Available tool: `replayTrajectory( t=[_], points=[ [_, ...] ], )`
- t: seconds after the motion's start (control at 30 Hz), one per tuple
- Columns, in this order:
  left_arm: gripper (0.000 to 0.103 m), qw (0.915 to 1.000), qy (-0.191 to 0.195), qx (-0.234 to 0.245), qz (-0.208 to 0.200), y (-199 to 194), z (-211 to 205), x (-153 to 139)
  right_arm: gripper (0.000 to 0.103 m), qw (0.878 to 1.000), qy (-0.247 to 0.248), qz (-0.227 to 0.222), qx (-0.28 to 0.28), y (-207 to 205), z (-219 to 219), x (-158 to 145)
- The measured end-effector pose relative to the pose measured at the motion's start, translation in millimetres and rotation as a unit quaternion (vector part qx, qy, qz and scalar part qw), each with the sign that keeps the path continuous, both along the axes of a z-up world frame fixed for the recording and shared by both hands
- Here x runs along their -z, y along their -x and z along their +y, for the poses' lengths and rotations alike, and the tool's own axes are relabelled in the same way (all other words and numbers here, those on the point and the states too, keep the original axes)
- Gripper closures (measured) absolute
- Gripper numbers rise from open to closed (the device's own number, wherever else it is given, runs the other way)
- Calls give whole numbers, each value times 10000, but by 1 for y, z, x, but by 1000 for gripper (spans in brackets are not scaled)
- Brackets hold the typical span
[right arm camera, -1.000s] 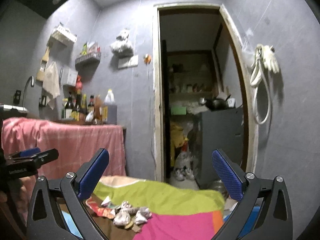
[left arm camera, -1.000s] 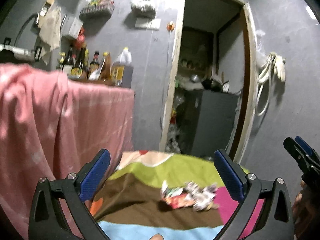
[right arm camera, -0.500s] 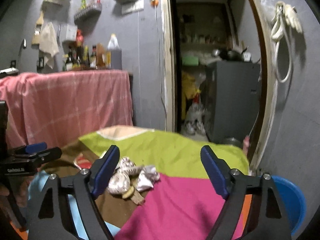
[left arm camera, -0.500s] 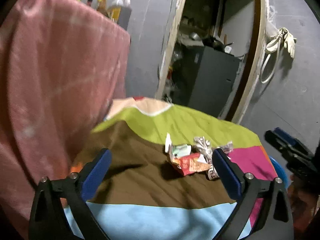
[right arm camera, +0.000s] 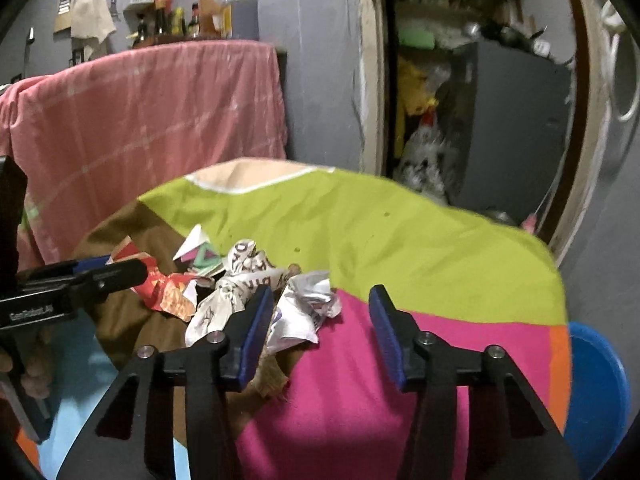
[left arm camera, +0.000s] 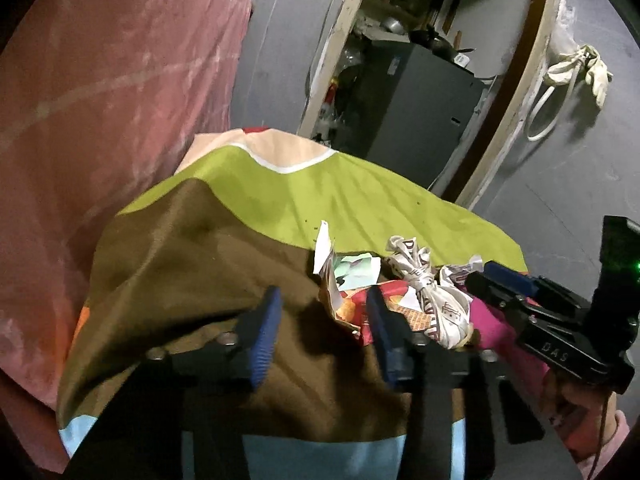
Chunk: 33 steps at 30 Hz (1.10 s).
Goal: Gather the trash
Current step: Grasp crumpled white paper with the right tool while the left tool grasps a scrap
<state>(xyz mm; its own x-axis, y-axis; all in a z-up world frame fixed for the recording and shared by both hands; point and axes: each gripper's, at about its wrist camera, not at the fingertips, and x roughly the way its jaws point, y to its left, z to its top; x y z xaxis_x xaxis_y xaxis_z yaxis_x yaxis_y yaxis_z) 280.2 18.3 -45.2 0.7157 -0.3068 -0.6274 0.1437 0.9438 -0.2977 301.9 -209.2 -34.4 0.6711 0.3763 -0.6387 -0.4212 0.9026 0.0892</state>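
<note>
A pile of trash [left arm camera: 400, 284] lies on a table under a multicoloured cloth [left arm camera: 200, 248]: a red snack wrapper [right arm camera: 168, 288], crumpled printed paper [right arm camera: 236, 280], a white wad [right arm camera: 308, 300] and small paper scraps. My left gripper [left arm camera: 322, 328] is open, low over the brown part of the cloth, its right finger at the red wrapper. My right gripper [right arm camera: 320, 324] is open, its left finger beside the white wad. Each gripper also shows in the other's view, the right gripper [left arm camera: 520, 296] and the left gripper [right arm camera: 80, 276].
A blue tub [right arm camera: 596, 392] stands below the table's right edge. A pink-draped counter [right arm camera: 140, 120] with bottles is at the left. An open doorway [right arm camera: 460, 100] with a dark cabinet lies behind the table.
Both grippers have tilted down and moved in close to the trash pile. Both jaws have narrowed but remain open.
</note>
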Motion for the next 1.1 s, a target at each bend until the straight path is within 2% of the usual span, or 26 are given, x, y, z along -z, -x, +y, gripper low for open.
replayTrajectory(
  t=[0.13,0.2,0.27,0.33,0.47,0.53,0.63,0.73,0.9,1.0,1.1],
  points=[
    [89,9999,42,11,100,-2,-2,1,67,9993,-71,321,-150,-8,1,6],
    [93,9999,34,-9,114,-1,-3,1,67,9986,-79,473,-225,-12,4,9],
    [94,9999,18,-37,104,0,-3,0,67,9972,-92,698,-268,-18,5,14],
    [98,9999,-21,-65,78,2,-4,-2,67,9964,-158,792,-275,-21,3,14],
    [99,9999,-41,-113,0,6,-7,-6,68,9942,-324,987,-274,-28,1,16],
    [100,9999,-52,-120,-44,8,-9,-8,80,9943,-305,973,-324,-27,3,16],
    [101,9998,-61,-177,-106,11,-11,-11,86,9943,-304,956,-358,-25,7,15],
    [101,9995,-42,-243,-178,16,-11,-15,92,9953,-315,856,-312,-21,7,14],
    [101,9986,-55,-312,-415,29,-10,-26,96,9973,-495,522,-145,-7,-4,7],
    [101,9970,-75,-321,-707,40,-13,-37,96,9971,-743,110,-91,11,-14,-9],
    [101,9927,-33,-359,-1152,53,-19,-52,96,9950,-829,-550,-98,40,-21,-35]
  ],
)
